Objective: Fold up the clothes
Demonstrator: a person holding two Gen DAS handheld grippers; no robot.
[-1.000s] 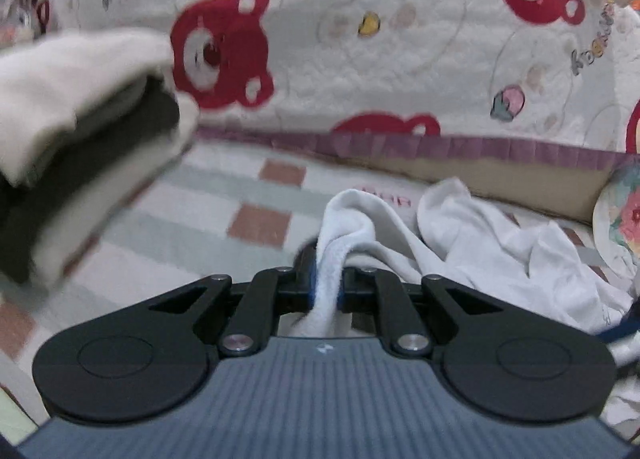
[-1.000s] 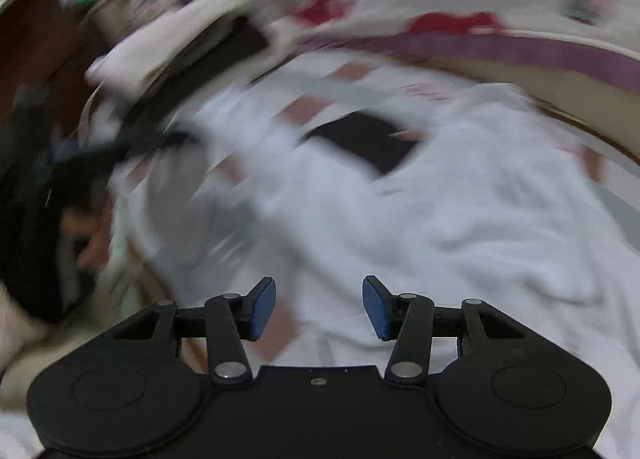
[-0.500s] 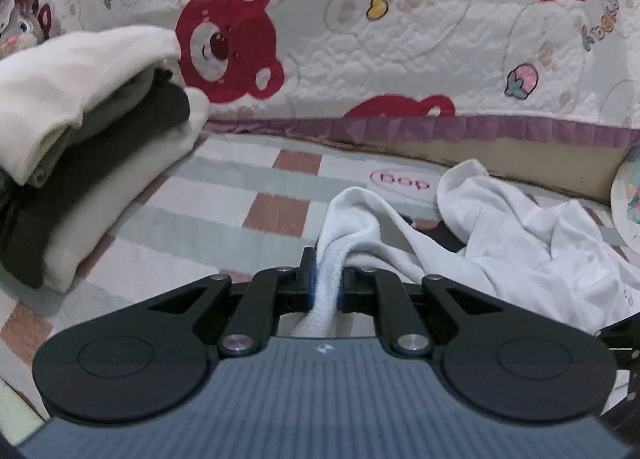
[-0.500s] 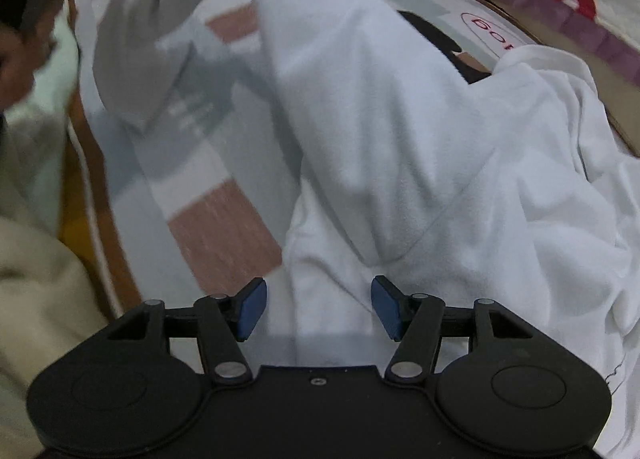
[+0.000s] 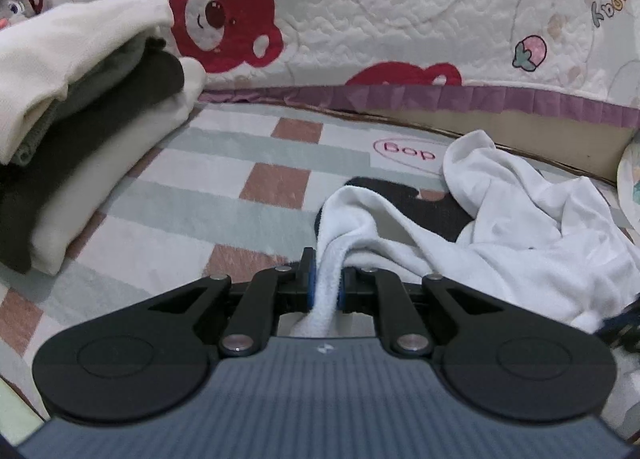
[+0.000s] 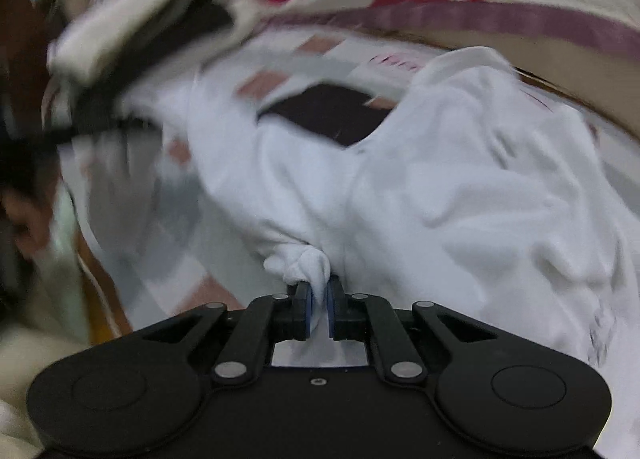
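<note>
Between our left gripper's (image 5: 326, 285) jaws we pinch a fold of the white garment (image 5: 520, 227); our right gripper's (image 6: 319, 301) jaws are closing on a bunched edge of it. Beyond both, it lies crumpled on the checked blanket (image 5: 248, 147), folded stack (image 5: 72, 147) far left.

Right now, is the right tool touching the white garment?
Touching. The right wrist view shows the right tool closing, its blue pads pinching a bunched fold of the white garment.
</note>
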